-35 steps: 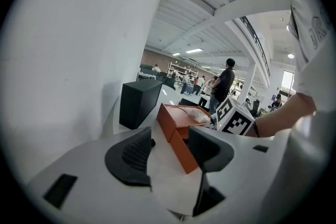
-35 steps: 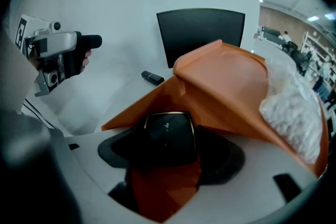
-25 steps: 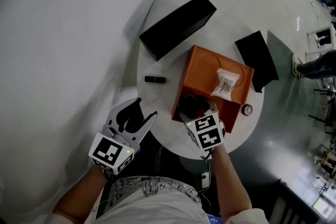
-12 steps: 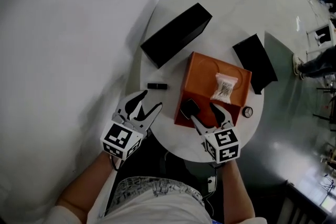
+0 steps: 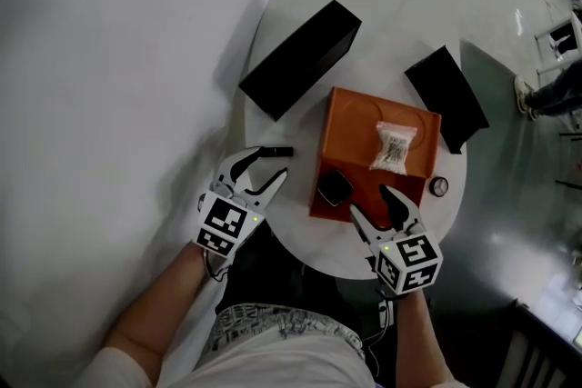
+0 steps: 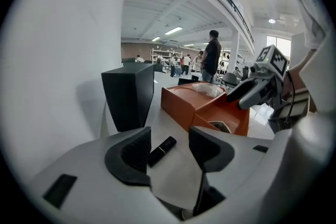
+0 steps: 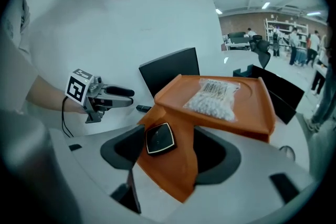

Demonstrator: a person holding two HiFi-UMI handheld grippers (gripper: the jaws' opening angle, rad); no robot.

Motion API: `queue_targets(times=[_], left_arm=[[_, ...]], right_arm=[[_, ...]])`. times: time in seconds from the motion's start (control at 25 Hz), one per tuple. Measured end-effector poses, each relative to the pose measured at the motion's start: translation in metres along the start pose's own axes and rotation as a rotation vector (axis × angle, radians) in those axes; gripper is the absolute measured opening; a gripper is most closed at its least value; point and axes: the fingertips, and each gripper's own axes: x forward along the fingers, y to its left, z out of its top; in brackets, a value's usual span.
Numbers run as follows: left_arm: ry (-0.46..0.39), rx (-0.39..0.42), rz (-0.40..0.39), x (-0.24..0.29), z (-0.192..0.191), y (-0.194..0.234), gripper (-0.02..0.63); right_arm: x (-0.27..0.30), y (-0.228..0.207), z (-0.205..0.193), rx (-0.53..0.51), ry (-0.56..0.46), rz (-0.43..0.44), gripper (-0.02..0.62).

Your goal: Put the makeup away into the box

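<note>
A black lipstick tube (image 5: 275, 153) lies on the white round table (image 5: 273, 118), left of the orange box (image 5: 349, 115). My left gripper (image 5: 257, 170) is open and low over the table. The tube (image 6: 162, 150) lies between its two fingertips, untouched by the pads. A black square compact (image 5: 335, 187) rests in the box's near compartment. A bag of cotton swabs (image 5: 393, 147) lies on the box's raised tray. My right gripper (image 5: 384, 204) hovers open above the box's near edge. Its jaws have just been closing a little, gripping nothing; the compact (image 7: 159, 139) lies in the box below them.
A long black box (image 5: 300, 59) lies at the back left of the table. A second black box (image 5: 446, 97) sits to the right of the orange one. A small round jar (image 5: 439, 186) stands by the table's right edge. People stand far off in the room.
My left gripper moved forward and down until its jaws straddle the lipstick. My right gripper pulled up and back out of the box, leaving the compact inside.
</note>
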Motion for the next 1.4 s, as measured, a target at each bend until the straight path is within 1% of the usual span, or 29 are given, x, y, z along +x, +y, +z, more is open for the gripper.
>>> queue_targets(times=[0.2,0.32,0.56,0.8,1.0,1.24,1.32,1.4], left_arm=[[0.084,0.084,-0.018,0.017,-0.016,0.006,0.242],[0.132,0.126,-0.033,0.027,-0.027,0.005,0.242],[0.237,0.187,-0.048,0.040,-0.047,0.008,0.242],[0.305,0.205,-0.049,0.047,-0.058,0.013,0.242],[0.325,0.208,-0.046,0.047,-0.061,0.013,0.241],[0.337,0.208,-0.025,0.047,-0.063,0.013,0.206],[0.341,0.207,-0.029,0.047,-0.064,0.012,0.195],[0.344,0.203,-0.037,0.047,-0.065,0.009,0.170]], right_arm=[[-0.002,-0.005,-0.006,0.067,-0.019,0.000,0.302],[-0.004,-0.009,-0.008,0.091,-0.031,-0.007,0.301],[-0.008,-0.016,-0.012,0.142,-0.054,-0.018,0.299],[-0.011,-0.018,-0.011,0.168,-0.074,-0.024,0.296],[-0.013,-0.018,-0.012,0.168,-0.084,-0.026,0.296],[-0.015,-0.015,-0.013,0.156,-0.089,-0.027,0.293],[-0.017,-0.012,-0.014,0.155,-0.087,-0.027,0.291],[-0.020,-0.011,-0.015,0.157,-0.083,-0.035,0.291]])
